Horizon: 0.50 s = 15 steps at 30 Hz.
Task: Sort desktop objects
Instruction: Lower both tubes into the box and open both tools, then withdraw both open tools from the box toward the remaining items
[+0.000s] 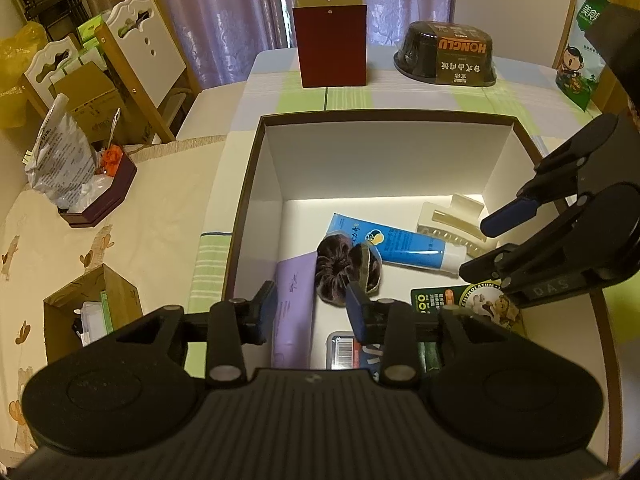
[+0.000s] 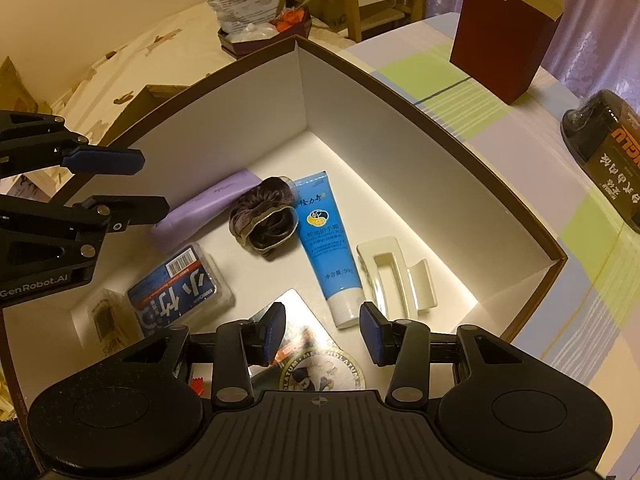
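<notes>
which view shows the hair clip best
The right wrist view. There the hair clip lies whole and unobstructed on the box floor beside the blue tube. In the left wrist view the clip is farther off, and the right tool covers its right end.

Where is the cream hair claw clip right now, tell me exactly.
The cream hair claw clip lies on the floor of the open box, near its right wall. It sits just right of the blue tube, ahead of the open right gripper.
</notes>
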Each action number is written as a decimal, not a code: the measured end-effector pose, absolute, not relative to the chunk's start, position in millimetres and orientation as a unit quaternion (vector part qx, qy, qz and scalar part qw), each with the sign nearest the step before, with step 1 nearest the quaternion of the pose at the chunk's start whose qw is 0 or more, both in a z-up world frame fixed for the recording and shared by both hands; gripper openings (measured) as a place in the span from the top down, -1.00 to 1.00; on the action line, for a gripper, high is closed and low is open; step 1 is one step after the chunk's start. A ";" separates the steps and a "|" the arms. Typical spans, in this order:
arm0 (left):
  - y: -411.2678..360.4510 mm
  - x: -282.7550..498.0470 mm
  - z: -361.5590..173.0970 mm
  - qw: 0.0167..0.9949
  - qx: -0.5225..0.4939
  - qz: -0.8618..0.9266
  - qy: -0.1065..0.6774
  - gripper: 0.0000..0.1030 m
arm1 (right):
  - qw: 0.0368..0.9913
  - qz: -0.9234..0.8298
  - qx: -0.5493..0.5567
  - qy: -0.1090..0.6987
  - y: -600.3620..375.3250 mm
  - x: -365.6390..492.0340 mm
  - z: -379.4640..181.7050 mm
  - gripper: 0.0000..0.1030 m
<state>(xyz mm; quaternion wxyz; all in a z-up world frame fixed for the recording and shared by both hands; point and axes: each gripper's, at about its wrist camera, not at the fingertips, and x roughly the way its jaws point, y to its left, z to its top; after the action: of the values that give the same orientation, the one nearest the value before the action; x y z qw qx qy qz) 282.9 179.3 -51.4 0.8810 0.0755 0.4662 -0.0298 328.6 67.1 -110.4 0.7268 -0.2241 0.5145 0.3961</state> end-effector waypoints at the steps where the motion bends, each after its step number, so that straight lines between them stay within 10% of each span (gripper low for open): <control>1: 178.9 282.1 -50.8 0.881 0.076 -0.030 0.466 0.38 | 0.727 0.396 -0.224 0.514 66.7 328.2 -109.9 0.13; 15: 171.6 270.8 -39.8 0.886 0.082 -0.030 0.456 0.28 | 0.736 0.394 -0.228 0.501 54.5 312.1 -96.2 0.13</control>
<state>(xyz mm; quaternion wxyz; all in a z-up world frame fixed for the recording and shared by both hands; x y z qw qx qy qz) 270.8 171.6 -39.8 0.8857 0.0818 0.4561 -0.0304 312.1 54.5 -96.2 0.7361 -0.2278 0.5009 0.3941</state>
